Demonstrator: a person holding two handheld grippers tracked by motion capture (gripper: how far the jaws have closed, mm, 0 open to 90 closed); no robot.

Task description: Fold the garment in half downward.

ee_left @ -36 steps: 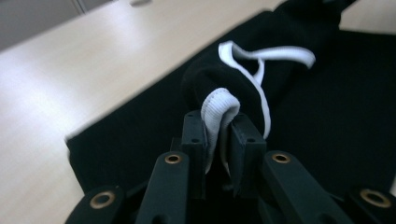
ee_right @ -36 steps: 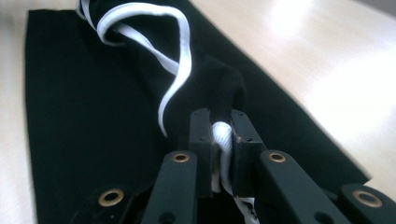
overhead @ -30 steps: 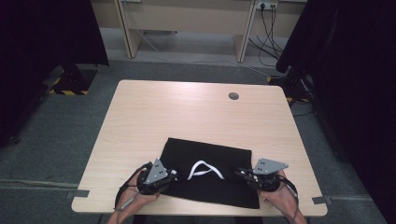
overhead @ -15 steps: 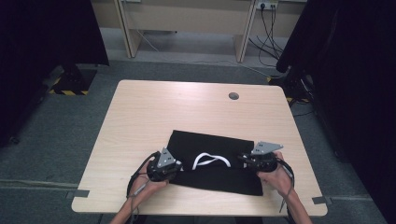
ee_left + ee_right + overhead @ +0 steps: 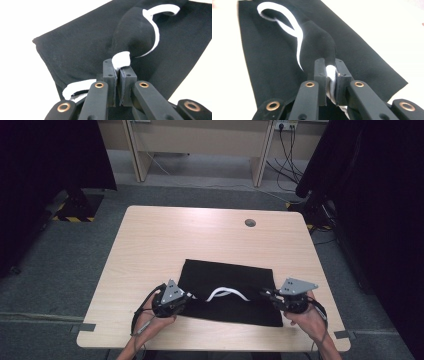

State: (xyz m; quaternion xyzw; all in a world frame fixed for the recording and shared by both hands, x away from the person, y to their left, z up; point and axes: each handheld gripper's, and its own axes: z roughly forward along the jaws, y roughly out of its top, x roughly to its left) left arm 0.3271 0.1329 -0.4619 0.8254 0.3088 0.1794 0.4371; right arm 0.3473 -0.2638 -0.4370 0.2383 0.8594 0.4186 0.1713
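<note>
A black cloth (image 5: 227, 275) with a white band (image 5: 227, 293) along one edge lies on the near half of the wooden table (image 5: 200, 235). My left gripper (image 5: 187, 296) is at the cloth's near left. It is shut on the white-edged fold (image 5: 121, 58), and its jaws have just been closing tighter on it. At the near right, my right gripper (image 5: 264, 293) is shut on the white band (image 5: 331, 72) too. Both pinched parts are lifted a little, and the cloth (image 5: 135, 27) rises in a ridge between the grippers. A white loop (image 5: 274, 11) lies beyond the ridge.
A round cable hole (image 5: 250, 223) sits near the table's far right. Desk legs and cables (image 5: 285, 150) stand behind the table. Dark curtains hang on both sides. Yellow-black tape (image 5: 75, 218) marks the floor at the left.
Both grippers carried the cloth's near edge away from the person, then drew slightly apart. The white band between them is now stretched flatter.
</note>
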